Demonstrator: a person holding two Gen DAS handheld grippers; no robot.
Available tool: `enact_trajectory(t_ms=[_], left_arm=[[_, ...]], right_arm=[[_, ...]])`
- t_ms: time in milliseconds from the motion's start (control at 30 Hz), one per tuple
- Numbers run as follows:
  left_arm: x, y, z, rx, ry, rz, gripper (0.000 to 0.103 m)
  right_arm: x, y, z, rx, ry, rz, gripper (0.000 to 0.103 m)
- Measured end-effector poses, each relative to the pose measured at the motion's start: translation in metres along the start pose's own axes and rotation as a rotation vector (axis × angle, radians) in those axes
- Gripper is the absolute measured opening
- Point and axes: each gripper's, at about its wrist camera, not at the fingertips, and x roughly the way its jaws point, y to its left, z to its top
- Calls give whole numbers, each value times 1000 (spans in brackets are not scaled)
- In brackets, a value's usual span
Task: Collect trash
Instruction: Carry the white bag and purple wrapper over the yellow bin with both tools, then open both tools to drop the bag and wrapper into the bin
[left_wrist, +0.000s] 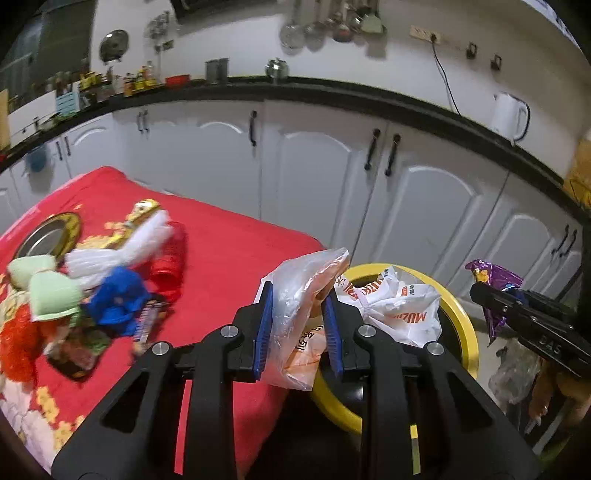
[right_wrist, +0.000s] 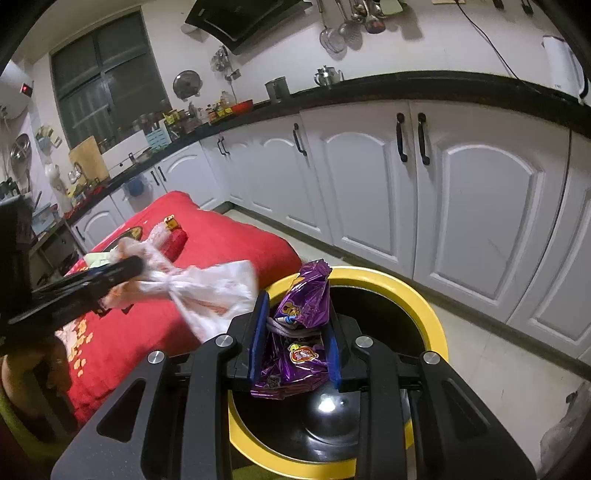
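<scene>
My left gripper is shut on a clear and white plastic bag with orange print, held over the yellow-rimmed bin; the bag's white tail hangs over the opening. My right gripper is shut on a purple snack wrapper above the same bin. The right gripper also shows in the left wrist view, and the left gripper with its bag in the right wrist view. More trash lies on the red cloth: a blue wad, white plastic, green pieces.
The red-covered table stands left of the bin. White kitchen cabinets with a black counter run behind. A white kettle stands on the counter. A plastic bag lies on the floor to the right.
</scene>
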Motion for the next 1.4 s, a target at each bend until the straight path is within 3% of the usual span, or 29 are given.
enact_trajectory(t_ms=[400, 667, 833, 1000, 1133, 1400], left_arm=[[62, -33, -11, 59, 121, -64, 23], [75, -39, -15, 60, 158, -98, 32], [75, -34, -16, 34, 165, -107, 55], [68, -27, -14, -5, 151, -115, 68], [49, -16, -11, -68, 102, -120, 92], [12, 3, -8, -144, 20, -94, 92]], right_arm=[[17, -18, -19, 41, 50, 33, 26], [30, -25, -29, 73, 86, 42, 29], [32, -31, -32, 91, 93, 15, 51], [29, -34, -32, 99, 94, -30, 57], [22, -29, -29, 68, 71, -69, 64], [4, 0, -14, -30, -4, -98, 72]])
